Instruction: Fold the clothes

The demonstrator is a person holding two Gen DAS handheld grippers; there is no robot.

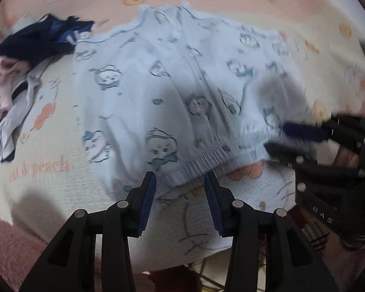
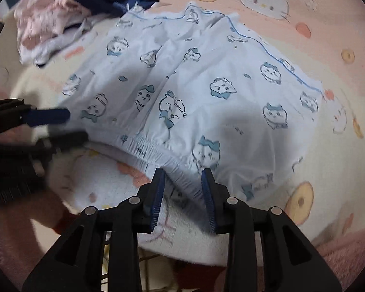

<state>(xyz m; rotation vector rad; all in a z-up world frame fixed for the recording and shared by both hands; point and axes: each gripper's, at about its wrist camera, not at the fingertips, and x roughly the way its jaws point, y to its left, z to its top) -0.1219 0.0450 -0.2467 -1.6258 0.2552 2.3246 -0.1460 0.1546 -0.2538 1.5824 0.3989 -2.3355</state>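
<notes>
A pair of pale blue shorts (image 1: 163, 92) with a cartoon print lies spread on a pink and cream blanket (image 1: 60, 182), its gathered waistband (image 1: 206, 155) at the near edge and its blue-piped leg hems on the far side. The left gripper (image 1: 180, 187) hangs just at the waistband with its jaws spread, the band's edge lying between the blue pads but not clamped. The right gripper (image 2: 183, 182) sits at the other end of the same waistband, jaws likewise spread, with the fabric edge between them. Each gripper also shows, blurred, at the side of the other's view. A heap of clothes (image 2: 68, 17), navy, pink and white, lies on the blanket beyond the shorts' far left corner.
</notes>
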